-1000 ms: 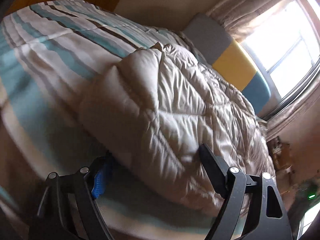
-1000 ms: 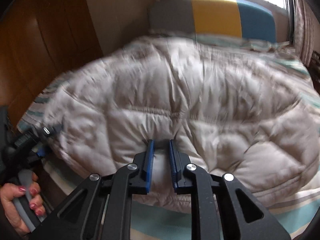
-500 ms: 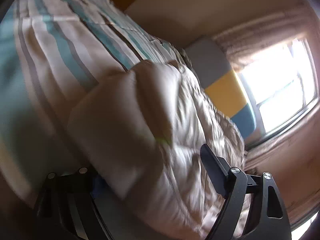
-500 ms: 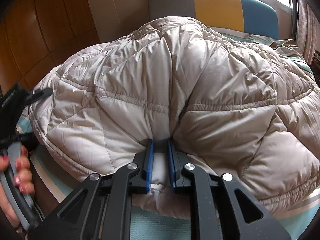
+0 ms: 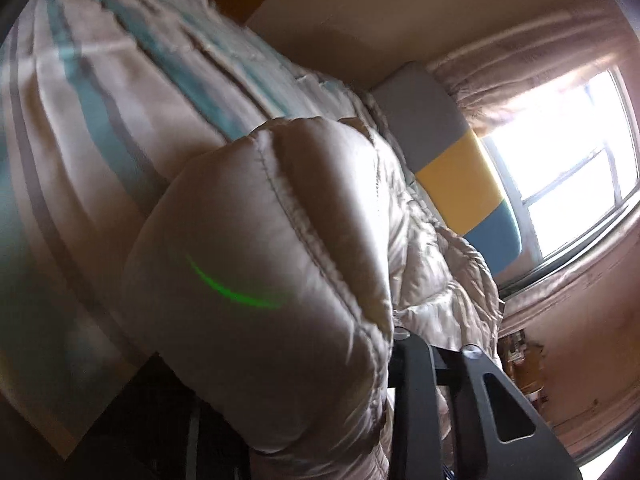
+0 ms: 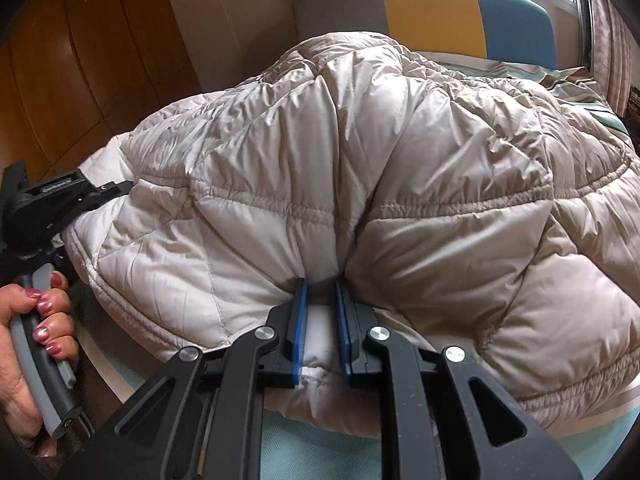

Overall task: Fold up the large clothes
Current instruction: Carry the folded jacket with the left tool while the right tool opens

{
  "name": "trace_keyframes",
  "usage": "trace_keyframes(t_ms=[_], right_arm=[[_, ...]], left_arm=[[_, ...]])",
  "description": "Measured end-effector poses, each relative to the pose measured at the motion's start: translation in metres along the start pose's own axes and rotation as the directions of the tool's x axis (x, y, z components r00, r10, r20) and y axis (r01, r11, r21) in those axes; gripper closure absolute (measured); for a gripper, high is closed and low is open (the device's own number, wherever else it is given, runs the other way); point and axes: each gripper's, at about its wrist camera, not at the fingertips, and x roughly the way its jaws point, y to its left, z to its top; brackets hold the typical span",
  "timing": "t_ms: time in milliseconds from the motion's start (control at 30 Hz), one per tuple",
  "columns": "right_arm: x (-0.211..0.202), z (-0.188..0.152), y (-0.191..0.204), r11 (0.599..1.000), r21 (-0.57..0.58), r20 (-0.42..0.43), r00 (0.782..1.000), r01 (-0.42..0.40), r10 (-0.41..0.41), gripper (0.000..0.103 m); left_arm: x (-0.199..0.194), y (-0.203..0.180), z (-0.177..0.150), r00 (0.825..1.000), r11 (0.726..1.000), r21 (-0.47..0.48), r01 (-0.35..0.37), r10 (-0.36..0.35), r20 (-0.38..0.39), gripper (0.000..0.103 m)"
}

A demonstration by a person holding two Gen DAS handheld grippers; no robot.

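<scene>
A large beige quilted down coat (image 6: 360, 168) lies bunched on a striped bed. My right gripper (image 6: 322, 300) is shut on its near hem, with white fabric pinched between the blue pads. In the left wrist view the coat (image 5: 272, 280) bulges right up against the lens and hides the left finger. Only the right finger (image 5: 416, 380) of my left gripper shows there. In the right wrist view my left gripper (image 6: 80, 194) sits at the coat's left edge with its tips buried in the fabric. A hand holds its handle.
The bed has a white, teal and grey striped cover (image 5: 100, 128). A grey, yellow and blue headboard (image 6: 432, 20) stands at the far end under a bright window (image 5: 572, 160). Wooden wardrobe doors (image 6: 80, 60) run along the left. Curtains hang by the window.
The left gripper has pushed into the coat's left edge, and the fabric now fills its view. The right gripper has kept its hold on the hem and lifted it, bunching the coat higher.
</scene>
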Motion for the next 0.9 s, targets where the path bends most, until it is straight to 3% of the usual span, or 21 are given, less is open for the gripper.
trace_keyframes(t_ms=[133,300,400,467,533,633,733,833,900], right_arm=[[0.000,0.002,-0.002,1.000,0.016,-0.005,1.000,-0.001,0.002,0.091],[-0.001,0.003,-0.003,1.000,0.016,-0.009,1.000,0.005,-0.005,0.091],[-0.015,0.006,-0.006,1.000,0.029,0.017,1.000,-0.001,0.000,0.088],[-0.035,0.005,-0.016,0.998,0.066,0.057,0.998,0.011,-0.015,0.078],[-0.055,0.003,-0.028,0.994,0.101,0.097,0.994,0.045,-0.055,0.075],[-0.084,-0.002,-0.054,0.974,0.130,0.124,0.972,0.185,-0.201,0.077],[-0.103,-0.011,-0.087,0.932,0.197,0.106,0.938,0.305,-0.329,0.079],[-0.104,-0.018,-0.112,0.918,0.251,0.075,0.939,0.307,-0.334,0.088],[-0.098,-0.022,-0.122,0.917,0.276,0.042,0.950,0.287,-0.310,0.088]], left_arm=[[-0.019,-0.034,-0.004,0.997,0.987,0.161,0.005,-0.017,0.075,0.078],[-0.035,-0.086,-0.016,0.988,0.926,0.375,0.049,-0.099,0.116,0.078],[-0.040,-0.097,-0.020,0.988,0.901,0.431,0.040,-0.101,0.120,0.078],[-0.041,-0.098,-0.019,0.988,0.900,0.434,0.040,-0.101,0.118,0.078],[-0.041,-0.096,-0.017,0.990,0.904,0.426,0.034,-0.091,0.112,0.078],[-0.045,-0.099,-0.016,0.990,0.897,0.441,0.026,-0.084,0.113,0.078],[-0.043,-0.111,-0.020,0.990,0.871,0.490,0.009,-0.079,0.121,0.078],[-0.044,-0.127,-0.028,0.988,0.837,0.547,0.005,-0.089,0.127,0.078],[-0.045,-0.143,-0.037,0.986,0.798,0.603,-0.005,-0.096,0.135,0.078]])
